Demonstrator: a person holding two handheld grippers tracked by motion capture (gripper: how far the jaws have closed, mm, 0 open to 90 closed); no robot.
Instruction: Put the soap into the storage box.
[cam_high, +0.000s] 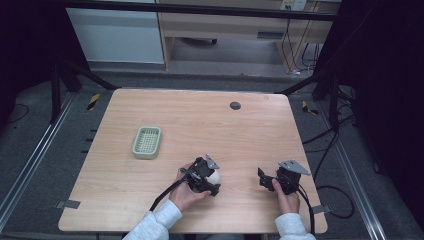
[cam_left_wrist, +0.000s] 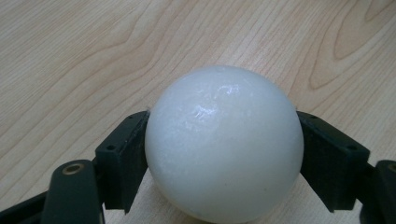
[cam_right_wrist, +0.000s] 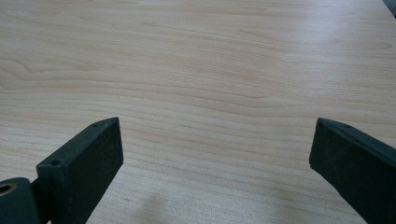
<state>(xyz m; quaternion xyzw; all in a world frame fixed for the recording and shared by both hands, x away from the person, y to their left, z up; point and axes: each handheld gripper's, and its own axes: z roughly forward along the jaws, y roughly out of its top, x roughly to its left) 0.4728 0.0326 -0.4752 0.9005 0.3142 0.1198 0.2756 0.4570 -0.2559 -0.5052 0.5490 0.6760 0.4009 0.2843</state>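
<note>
White ball (cam_left_wrist: 224, 144) clamped in left tongs (cam_high: 214, 180); right tongs (cam_right_wrist: 217, 158) gaping.

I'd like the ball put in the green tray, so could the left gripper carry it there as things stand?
Probably yes. The left gripper is shut on the white ball, and the green tray lies to its left and farther away on the table, with bare wood between. The right gripper stands open, off to the other side.

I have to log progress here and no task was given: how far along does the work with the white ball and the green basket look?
Done: the left gripper is shut on the white ball, jaws pressed against both its sides. In hand: the ball sits low over the table. Left: the green basket holds nothing, so if it is the goal, the carry remains. The right gripper is open and idle.
</note>
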